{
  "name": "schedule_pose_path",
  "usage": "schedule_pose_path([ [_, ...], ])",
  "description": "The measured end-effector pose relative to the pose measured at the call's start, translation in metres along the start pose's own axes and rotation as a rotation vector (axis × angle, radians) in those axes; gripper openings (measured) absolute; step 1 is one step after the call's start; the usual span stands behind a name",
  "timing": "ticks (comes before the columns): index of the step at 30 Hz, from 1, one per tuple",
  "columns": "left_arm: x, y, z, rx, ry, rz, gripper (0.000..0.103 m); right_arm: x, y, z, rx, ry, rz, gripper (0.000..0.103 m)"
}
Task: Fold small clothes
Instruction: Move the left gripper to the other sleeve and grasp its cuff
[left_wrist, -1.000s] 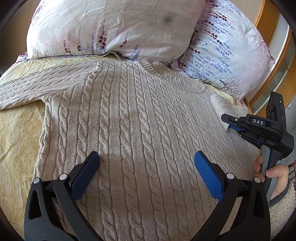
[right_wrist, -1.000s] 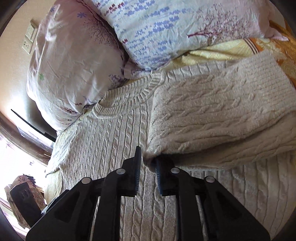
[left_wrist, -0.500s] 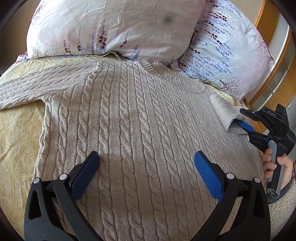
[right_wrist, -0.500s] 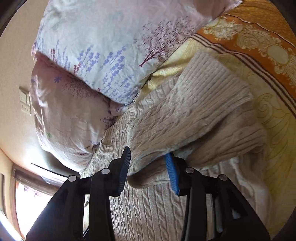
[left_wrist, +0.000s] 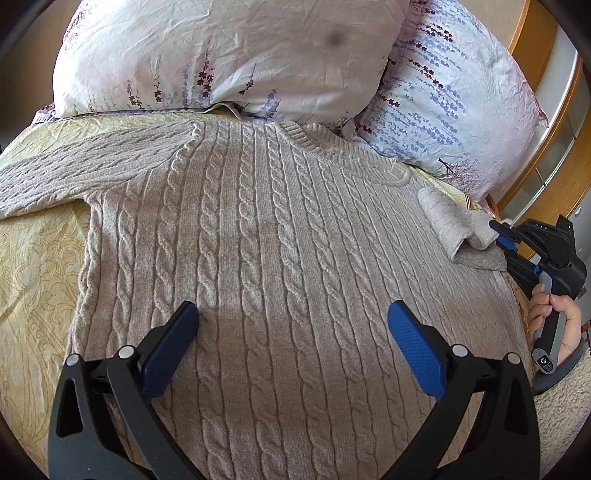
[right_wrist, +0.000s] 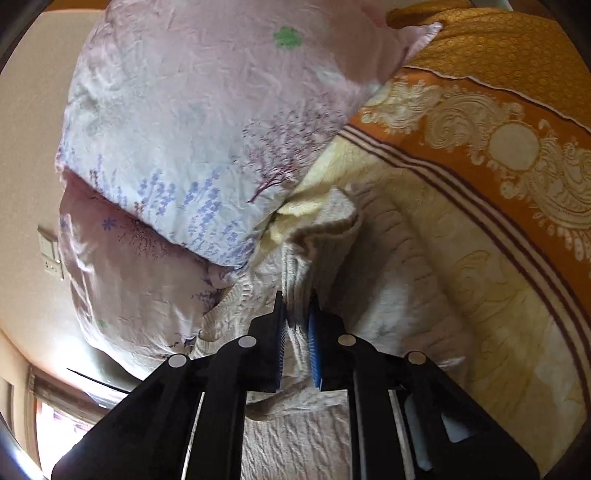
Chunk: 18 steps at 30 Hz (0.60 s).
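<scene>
On the bed, a grey cable-knit sweater lies spread flat, its neckline toward the two floral pillows at the head edge and one sleeve stretched toward the left edge. The left claw hovers just above the middle of the sweater body, its blue pads wide apart and holding nothing. At the right edge of the bed the right claw is now clamped on the bunched right sleeve; half a second ago its pads stood apart around that fold, and a second ago the sleeve lay broad and folded across the body. The sleeve has since been drawn outward toward the orange-bordered bedspread and hangs gathered from the pads. This looks like a re-grip to straighten the sleeve before laying it back across the chest. The knit seems thick and limp, so it may sag or slip if pulled quickly.
</scene>
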<state>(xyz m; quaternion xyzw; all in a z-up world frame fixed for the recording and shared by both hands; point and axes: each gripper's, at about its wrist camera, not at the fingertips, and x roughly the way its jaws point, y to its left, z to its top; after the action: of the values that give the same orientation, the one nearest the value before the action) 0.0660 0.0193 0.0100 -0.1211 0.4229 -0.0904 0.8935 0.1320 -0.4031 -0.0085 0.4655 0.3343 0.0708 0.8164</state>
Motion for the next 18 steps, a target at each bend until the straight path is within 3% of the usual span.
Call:
schedule_pose_path([
  [9,-0.006,0.008,0.001,-0.063,-0.034,-0.076,0.101,0.065,0.106,-0.05,-0.183,0.165,0.236,0.011],
  [13,-0.031,0.045,-0.006,-0.228,-0.172,-0.322,0.101,0.107,0.143,-0.09,-0.247,0.284,0.267,0.011],
  [14,-0.04,0.057,-0.006,-0.262,-0.209,-0.334,0.101,0.117,0.148,-0.1,-0.266,0.31,0.259,0.011],
  [18,-0.077,0.095,0.006,-0.24,-0.324,-0.088,0.101,0.152,0.152,-0.133,-0.285,0.422,0.218,0.011],
])
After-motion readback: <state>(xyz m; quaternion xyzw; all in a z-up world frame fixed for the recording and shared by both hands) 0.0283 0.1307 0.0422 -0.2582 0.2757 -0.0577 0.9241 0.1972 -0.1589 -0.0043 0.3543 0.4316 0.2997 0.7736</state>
